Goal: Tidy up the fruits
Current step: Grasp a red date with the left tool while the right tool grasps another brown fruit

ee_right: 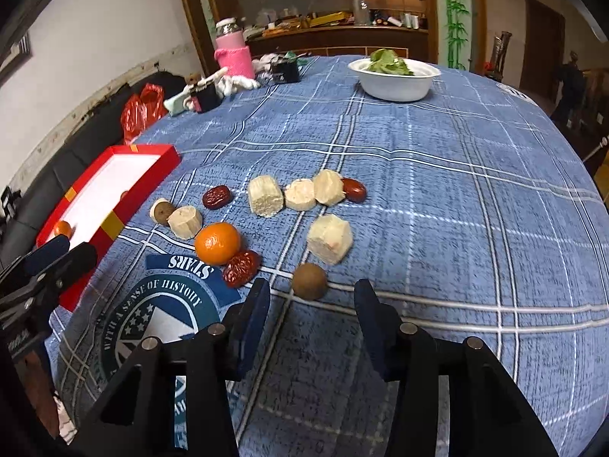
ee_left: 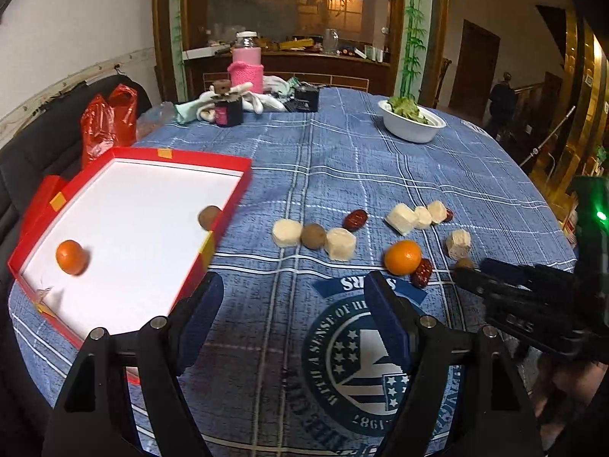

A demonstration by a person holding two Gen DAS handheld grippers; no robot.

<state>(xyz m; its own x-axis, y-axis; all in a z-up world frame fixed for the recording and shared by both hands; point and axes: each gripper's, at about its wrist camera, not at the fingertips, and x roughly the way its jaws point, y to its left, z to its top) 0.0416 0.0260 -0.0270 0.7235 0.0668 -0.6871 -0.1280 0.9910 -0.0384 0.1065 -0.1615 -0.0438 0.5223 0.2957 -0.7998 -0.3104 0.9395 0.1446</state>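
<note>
Tablecloth [ee_right: 437,160] carries the loose fruit; I have the red box [ee_left: 213,163] at my left holding 1 orange [ee_left: 70,256] and 1 brown fruit [ee_left: 208,217]. Left gripper [ee_left: 293,297] hangs released, empty. Right gripper [ee_right: 312,304], jaws spread, frames a brown fruit [ee_right: 309,281]: I judge closing on it comes next.
</note>
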